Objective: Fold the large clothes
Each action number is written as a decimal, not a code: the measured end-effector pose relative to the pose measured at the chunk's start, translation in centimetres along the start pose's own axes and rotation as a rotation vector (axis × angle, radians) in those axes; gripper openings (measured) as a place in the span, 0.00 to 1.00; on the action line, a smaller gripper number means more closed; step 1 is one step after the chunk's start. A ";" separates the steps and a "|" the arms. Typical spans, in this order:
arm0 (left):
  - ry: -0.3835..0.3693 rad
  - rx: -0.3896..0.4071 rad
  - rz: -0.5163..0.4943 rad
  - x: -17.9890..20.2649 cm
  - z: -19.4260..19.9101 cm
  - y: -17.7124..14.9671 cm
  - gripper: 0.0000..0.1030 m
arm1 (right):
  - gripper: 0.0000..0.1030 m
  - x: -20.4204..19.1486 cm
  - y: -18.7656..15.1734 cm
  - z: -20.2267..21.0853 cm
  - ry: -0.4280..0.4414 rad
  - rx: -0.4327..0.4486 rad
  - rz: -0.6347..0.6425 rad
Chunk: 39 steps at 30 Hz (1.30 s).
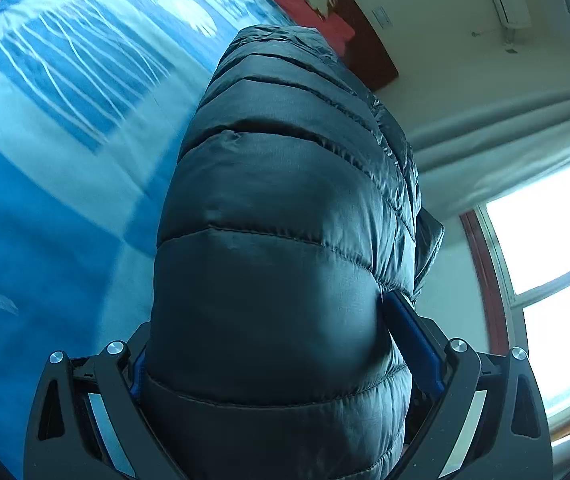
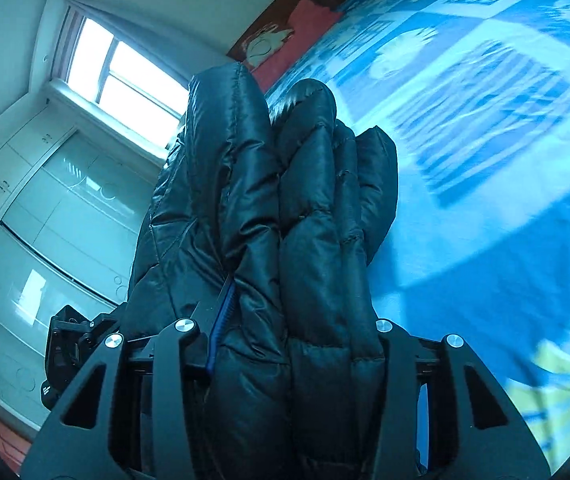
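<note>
A black quilted puffer jacket [image 1: 285,208] fills the middle of the left wrist view. My left gripper [image 1: 277,344] is shut on a thick bundle of it, with the blue pads [image 1: 413,340] pressed into the fabric. In the right wrist view the same jacket [image 2: 285,220] is bunched into several folds between my right gripper's [image 2: 297,312] fingers, which are shut on it. The jacket is held up above the bed. The other gripper's black body [image 2: 69,344] shows at the lower left of the right wrist view.
A bed with a blue and white patterned cover [image 1: 65,120] lies under the jacket, also in the right wrist view [image 2: 485,140]. A red pillow [image 1: 305,4] sits at the headboard. A window [image 2: 117,72], curtains [image 1: 505,148] and white wardrobes [image 2: 45,208] line the wall.
</note>
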<state>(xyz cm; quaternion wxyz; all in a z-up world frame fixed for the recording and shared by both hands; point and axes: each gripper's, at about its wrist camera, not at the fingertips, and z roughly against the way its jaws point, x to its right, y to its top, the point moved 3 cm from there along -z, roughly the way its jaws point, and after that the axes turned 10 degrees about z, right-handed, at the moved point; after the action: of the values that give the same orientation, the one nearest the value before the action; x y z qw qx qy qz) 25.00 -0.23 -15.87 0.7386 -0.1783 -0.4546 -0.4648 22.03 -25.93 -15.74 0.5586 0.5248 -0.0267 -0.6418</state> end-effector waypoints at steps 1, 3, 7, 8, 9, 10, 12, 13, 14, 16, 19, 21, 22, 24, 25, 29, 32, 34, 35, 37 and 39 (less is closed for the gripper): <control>0.004 0.006 0.002 -0.3 0.1 0.4 0.92 | 0.42 -0.1 0.1 -0.7 0.004 -0.007 0.002; 0.013 0.015 0.013 -1.0 0.2 1.1 0.92 | 0.42 0.0 0.1 -2.0 0.005 -0.022 0.004; 0.039 0.008 0.047 -3.0 -0.6 1.7 0.92 | 0.43 0.6 0.1 -3.3 -0.019 -0.040 -0.002; 0.047 0.007 0.053 -3.4 -0.8 1.6 0.92 | 0.43 1.0 0.0 -3.3 -0.014 -0.040 -0.014; 0.051 0.007 0.052 -3.4 -1.0 1.5 0.92 | 0.43 0.9 0.0 -3.7 -0.011 -0.041 -0.024; 0.055 0.011 0.044 -3.6 -1.2 1.2 0.92 | 0.43 1.0 -0.1 -3.7 -0.008 -0.041 -0.031; 0.058 0.016 0.034 -3.4 -1.4 1.0 0.92 | 0.43 1.1 -0.2 -4.0 -0.010 -0.040 -0.037; 0.058 0.017 0.034 -3.7 -1.2 1.2 0.92 | 0.44 1.1 -0.2 -4.1 -0.012 -0.040 -0.039; 0.057 0.015 0.035 -3.7 -1.2 1.1 0.92 | 0.45 0.9 -0.1 -4.2 -0.016 -0.041 -0.040; 0.054 0.011 0.039 -3.8 -1.2 1.1 0.92 | 0.46 1.0 0.4 -4.4 -0.023 -0.042 -0.040; 0.054 0.006 0.040 -4.7 -0.3 1.3 0.92 | 0.51 1.1 0.4 -4.2 -0.029 -0.045 -0.050; 0.058 0.004 0.041 -4.3 -0.2 2.1 0.92 | 0.55 1.1 0.2 -4.1 -0.033 -0.047 -0.064; 0.058 0.000 0.042 -4.6 0.1 2.3 0.92 | 0.58 1.2 0.2 -4.1 -0.035 -0.050 -0.070; 0.054 -0.011 0.052 -4.5 0.1 2.6 0.92 | 0.63 1.3 0.3 -4.0 -0.040 -0.057 -0.075; 0.047 -0.021 0.062 -4.6 0.3 2.8 0.92 | 0.67 1.3 0.4 -3.9 -0.048 -0.062 -0.073; 0.012 -0.037 0.127 -5.2 2.2 3.4 0.92 | 0.78 1.0 1.1 -3.1 -0.090 -0.085 -0.034; -0.020 -0.029 0.161 -5.7 3.6 4.2 0.92 | 0.80 0.9 1.9 -2.6 -0.086 -0.079 -0.021; -0.012 -0.027 0.147 -5.8 3.5 5.0 0.92 | 0.80 0.8 2.8 -2.7 -0.086 -0.080 -0.020; -0.008 -0.021 0.141 -5.8 3.4 5.3 0.92 | 0.81 0.8 3.4 -3.0 -0.091 -0.084 -0.015; -0.002 -0.016 0.120 -5.6 3.0 6.0 0.92 | 0.83 0.7 4.3 -3.6 -0.098 -0.097 0.001; 0.017 -0.014 0.094 -5.1 2.1 6.5 0.92 | 0.85 0.5 5.4 -4.4 -0.102 -0.111 0.024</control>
<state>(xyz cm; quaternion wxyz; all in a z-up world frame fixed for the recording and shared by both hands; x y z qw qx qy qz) 28.67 7.17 -17.95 0.7622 -0.2009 -0.4361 -0.4342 28.95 -25.94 -14.68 0.5925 0.4593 -0.0260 -0.6613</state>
